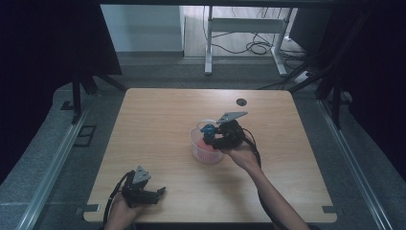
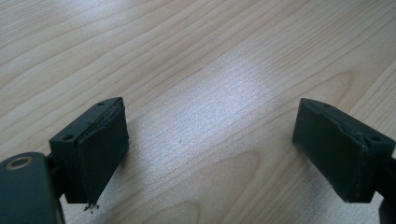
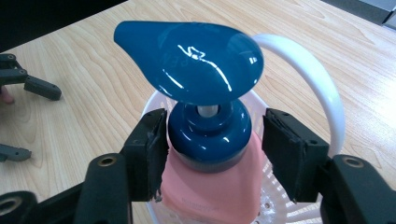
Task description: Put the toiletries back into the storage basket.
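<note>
A pink bottle [image 3: 210, 191] with a blue pump head [image 3: 191, 60] stands in a small white perforated basket [image 3: 308, 74] near the table's middle. My right gripper [image 3: 212, 149] straddles the blue pump collar: one pad touches it, the other stands a little off, so the jaws are open. From above, the right gripper [image 1: 216, 136] hovers over the basket [image 1: 207, 155] with the pump head [image 1: 208, 128] beside it. My left gripper [image 1: 160, 194] rests low near the front left edge, open, with bare wood between its pads [image 2: 100, 154].
The wooden table [image 1: 158, 120] has a round cable grommet [image 1: 241, 102] near its far edge. Beyond the table stand a white desk frame [image 1: 244, 28] and floor cables. Dark curtains hang on both sides. The left gripper [image 3: 35, 121] lies at the left in the right gripper view.
</note>
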Demonstrator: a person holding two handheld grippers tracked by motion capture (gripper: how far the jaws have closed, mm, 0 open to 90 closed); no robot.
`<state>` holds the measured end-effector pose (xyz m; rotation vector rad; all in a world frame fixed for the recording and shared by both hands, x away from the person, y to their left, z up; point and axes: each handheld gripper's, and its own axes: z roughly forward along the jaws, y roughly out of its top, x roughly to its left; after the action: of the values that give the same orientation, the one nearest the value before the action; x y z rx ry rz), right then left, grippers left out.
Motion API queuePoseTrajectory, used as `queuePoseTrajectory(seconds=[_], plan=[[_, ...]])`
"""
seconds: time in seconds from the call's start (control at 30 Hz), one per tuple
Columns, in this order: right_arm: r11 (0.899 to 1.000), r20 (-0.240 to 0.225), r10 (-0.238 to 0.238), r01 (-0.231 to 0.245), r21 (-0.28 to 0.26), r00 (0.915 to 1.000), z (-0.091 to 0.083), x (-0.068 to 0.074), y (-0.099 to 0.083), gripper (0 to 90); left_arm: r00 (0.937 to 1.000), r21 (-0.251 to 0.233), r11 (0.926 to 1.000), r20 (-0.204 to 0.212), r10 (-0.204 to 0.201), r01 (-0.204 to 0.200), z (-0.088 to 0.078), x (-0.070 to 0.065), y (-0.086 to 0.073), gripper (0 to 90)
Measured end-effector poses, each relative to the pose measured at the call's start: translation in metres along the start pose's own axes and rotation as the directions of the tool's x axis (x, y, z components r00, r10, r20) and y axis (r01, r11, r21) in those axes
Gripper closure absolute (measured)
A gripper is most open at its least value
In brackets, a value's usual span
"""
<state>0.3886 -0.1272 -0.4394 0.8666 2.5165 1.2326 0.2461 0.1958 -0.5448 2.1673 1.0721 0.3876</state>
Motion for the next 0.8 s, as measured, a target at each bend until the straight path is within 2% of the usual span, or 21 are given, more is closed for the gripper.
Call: queuePoseTrajectory(seconds=[0.8], plan=[[0.999, 0.011, -0.048, 0.048, -0.015, 0.9988, -0.011, 0.01, 0.003, 22.3, 1.0, -0.001, 1.0, 0.001, -0.002, 0.002, 0.0, 0.0, 0.0, 10.3]])
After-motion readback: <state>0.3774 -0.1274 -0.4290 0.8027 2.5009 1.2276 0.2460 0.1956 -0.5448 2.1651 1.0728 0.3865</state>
